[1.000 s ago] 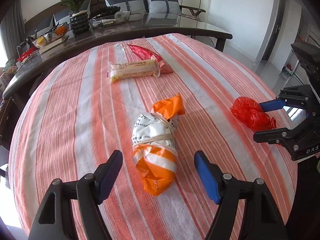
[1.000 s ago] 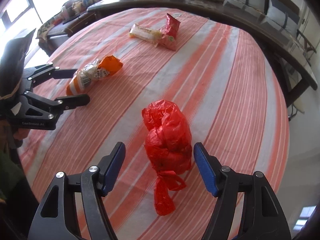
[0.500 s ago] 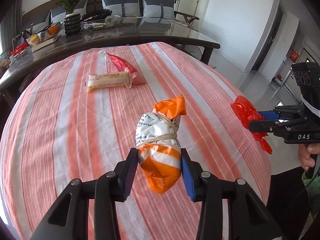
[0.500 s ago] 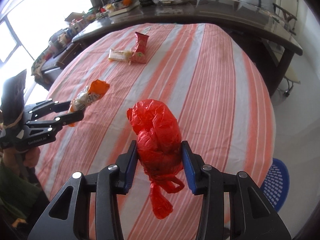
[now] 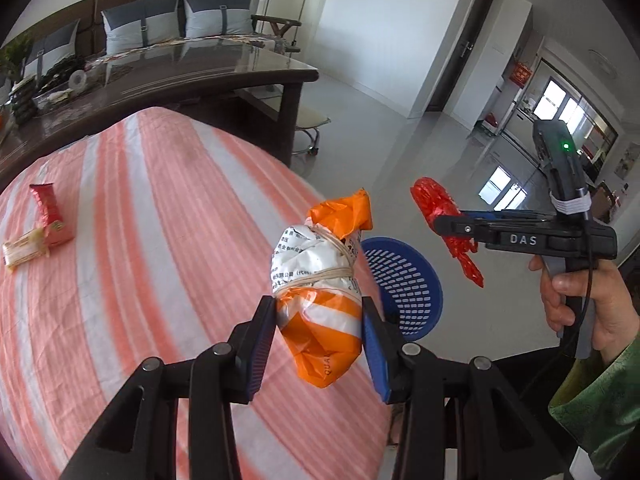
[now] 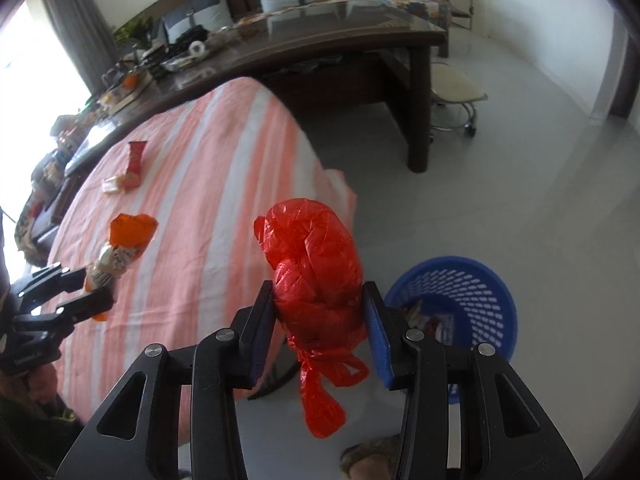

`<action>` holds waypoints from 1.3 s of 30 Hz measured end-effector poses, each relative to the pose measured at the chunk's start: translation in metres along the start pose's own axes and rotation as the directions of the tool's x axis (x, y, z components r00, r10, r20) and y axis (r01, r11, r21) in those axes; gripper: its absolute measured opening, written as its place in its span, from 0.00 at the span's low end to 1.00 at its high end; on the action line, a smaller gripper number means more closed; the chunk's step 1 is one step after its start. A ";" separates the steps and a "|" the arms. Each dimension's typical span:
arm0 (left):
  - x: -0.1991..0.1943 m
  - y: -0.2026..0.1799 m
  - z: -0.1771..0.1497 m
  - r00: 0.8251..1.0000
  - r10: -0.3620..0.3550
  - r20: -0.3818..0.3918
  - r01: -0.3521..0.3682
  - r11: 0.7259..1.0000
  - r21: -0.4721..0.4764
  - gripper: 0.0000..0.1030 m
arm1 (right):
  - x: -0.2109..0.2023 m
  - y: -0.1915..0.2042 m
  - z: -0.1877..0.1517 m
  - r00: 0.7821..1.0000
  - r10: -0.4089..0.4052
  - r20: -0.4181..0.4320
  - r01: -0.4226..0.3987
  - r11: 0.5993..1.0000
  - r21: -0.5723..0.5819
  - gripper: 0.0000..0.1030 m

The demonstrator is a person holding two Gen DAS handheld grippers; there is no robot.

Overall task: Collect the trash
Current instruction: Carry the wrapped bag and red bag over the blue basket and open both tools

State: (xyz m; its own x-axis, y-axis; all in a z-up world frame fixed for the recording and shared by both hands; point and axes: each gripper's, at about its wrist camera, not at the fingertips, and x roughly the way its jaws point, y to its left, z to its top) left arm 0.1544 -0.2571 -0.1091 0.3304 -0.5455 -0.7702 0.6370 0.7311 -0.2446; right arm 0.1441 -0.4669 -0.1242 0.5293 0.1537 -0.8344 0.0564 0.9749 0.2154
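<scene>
Left tool (image 5: 320, 342): closed on the orange-and-white bundle (image 5: 320, 300). Both blue pads press the lower, orange part of the bundle. The bundle is tied with thin bands around its white printed middle, and its orange top flares above the tie. The bundle is held clear of the striped table (image 5: 140, 260), above the table edge nearest the blue basket (image 5: 404, 280).

Right tool (image 6: 320, 336): closed on the red plastic bag (image 6: 316, 272). The pads grip the bag at its lower middle; the knotted handles and a loose tail hang below the pads. The bag is held in the air beyond the table edge, just beside the blue basket and to its left in the right wrist view. In the left wrist view the same bag (image 5: 444, 216) is above and to the right of the basket.

Blue basket: stands on the pale floor (image 6: 520, 180), close to the table edge. It has perforated walls, and some items lie inside it; they cannot be identified.

Remaining items: a red snack packet (image 5: 50, 216) and a pale yellow wrapper (image 5: 24, 248) lie touching each other on the table, well apart from the basket, toward the far side of the table. A dark glossy counter (image 5: 180, 80) stands behind the table.
</scene>
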 end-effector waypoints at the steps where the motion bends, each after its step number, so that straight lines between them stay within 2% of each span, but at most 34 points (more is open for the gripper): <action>1: 0.009 -0.013 0.006 1.000 -0.011 -0.006 0.011 1.000 0.017 0.41 | 0.000 -0.015 -0.001 1.000 -0.021 0.001 0.021 0.999 0.028 0.42; 6: 0.051 -0.064 0.030 0.997 -0.058 -0.042 0.060 0.996 0.061 0.41 | 0.001 -0.079 -0.010 0.997 -0.081 -0.001 0.081 0.985 0.155 0.42; 11: 0.098 -0.095 0.044 0.994 -0.081 -0.078 0.086 0.994 0.066 0.41 | 0.007 -0.123 -0.019 0.990 -0.142 -0.003 0.140 0.967 0.212 0.43; 17: 0.147 -0.117 0.047 0.990 -0.083 -0.115 0.091 0.994 0.065 0.41 | 0.022 -0.170 -0.033 0.991 -0.134 -0.009 0.129 0.937 0.325 0.43; 27: 0.224 -0.135 0.048 0.981 -0.076 -0.181 0.095 0.991 0.098 0.42 | 0.028 -0.205 -0.039 0.995 -0.097 -0.023 0.099 0.926 0.364 0.43; 36: 0.258 -0.138 0.049 0.975 -0.075 -0.209 0.096 0.991 0.095 0.43 | 0.034 -0.216 -0.043 0.997 -0.073 -0.034 0.080 0.920 0.384 0.44; 38: 0.263 -0.138 0.048 0.975 -0.072 -0.211 0.094 0.991 0.098 0.46 | 0.035 -0.219 -0.042 0.998 -0.065 -0.024 0.069 0.916 0.395 0.46; 39: 0.268 -0.139 0.048 0.974 -0.066 -0.217 0.090 0.991 0.102 0.55 | 0.037 -0.220 -0.042 0.998 -0.059 -0.019 0.061 0.913 0.403 0.47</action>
State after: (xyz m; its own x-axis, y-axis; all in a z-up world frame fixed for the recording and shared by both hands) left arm 0.1879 -0.5241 -0.2534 0.1286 -0.4907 -0.8618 0.7316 0.6336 -0.2516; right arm 0.1161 -0.6688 -0.2240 0.5090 0.0991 -0.8551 0.4251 0.8348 0.3498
